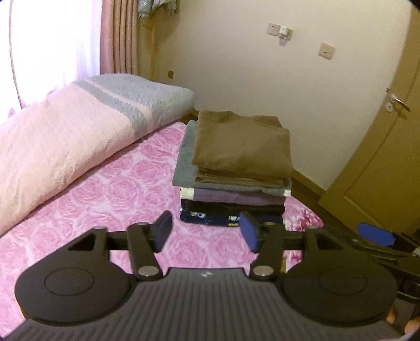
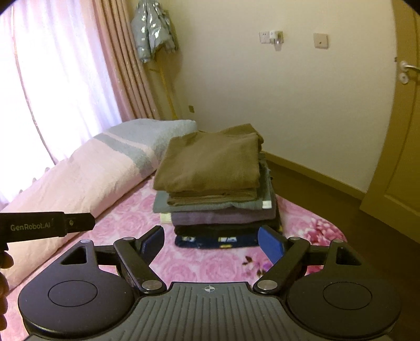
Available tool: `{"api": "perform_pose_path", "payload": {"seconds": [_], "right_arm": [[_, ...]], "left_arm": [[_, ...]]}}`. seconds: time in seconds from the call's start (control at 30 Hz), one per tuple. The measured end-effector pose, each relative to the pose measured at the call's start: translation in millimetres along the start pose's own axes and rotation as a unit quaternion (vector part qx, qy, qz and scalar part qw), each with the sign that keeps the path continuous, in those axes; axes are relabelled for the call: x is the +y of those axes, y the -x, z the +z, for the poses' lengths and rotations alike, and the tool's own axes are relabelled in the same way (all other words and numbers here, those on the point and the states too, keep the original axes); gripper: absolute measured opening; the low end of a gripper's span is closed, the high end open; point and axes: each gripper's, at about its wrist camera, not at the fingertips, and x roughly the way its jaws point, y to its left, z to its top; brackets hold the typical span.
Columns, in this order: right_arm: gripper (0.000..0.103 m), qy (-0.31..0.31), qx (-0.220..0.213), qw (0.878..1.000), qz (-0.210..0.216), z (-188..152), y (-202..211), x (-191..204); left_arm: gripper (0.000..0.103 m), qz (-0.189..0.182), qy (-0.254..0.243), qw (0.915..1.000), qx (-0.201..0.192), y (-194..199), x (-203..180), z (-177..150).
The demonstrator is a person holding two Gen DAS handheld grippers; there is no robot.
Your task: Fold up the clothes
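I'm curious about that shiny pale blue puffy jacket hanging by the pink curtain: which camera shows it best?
The right wrist view: the shiny pale blue puffy jacket hangs there in near-full view, sleeves visible. The left wrist view catches only its bottom edge at the top of the picture.

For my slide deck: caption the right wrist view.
Open right hand-held gripper faces a stack of folded clothes on the pink bed.

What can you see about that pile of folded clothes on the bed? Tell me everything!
The pile of folded clothes sits on the pink rose-patterned bedspread, beside a pink and grey quilt. On top lies a soft brown garment, then grey-blue, purple and black layers, with a dark blue printed piece at the bottom. Nothing touches it.
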Motion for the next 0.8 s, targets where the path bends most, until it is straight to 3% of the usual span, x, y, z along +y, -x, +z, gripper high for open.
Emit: {"api": "perform_pose_path", "payload": {"seconds": [0.23, 0.33, 0.8], "right_arm": [[0.082, 0.009, -0.033, 0.999, -0.021, -31, 59, 21], [0.082, 0.006, -0.046, 0.998, -0.031, -41, 77, 26], [0.082, -0.016, -0.026, 0.999, -0.01, -42, 109, 31]], "left_arm": [[0.074, 0.014, -0.045, 0.9981, -0.039, 47, -6, -26], [0.075, 0.017, -0.051, 0.9971, -0.053, 64, -4, -36], [0.075, 0.043, -0.017, 0.9987, -0.022, 105, -2, -50]]}}
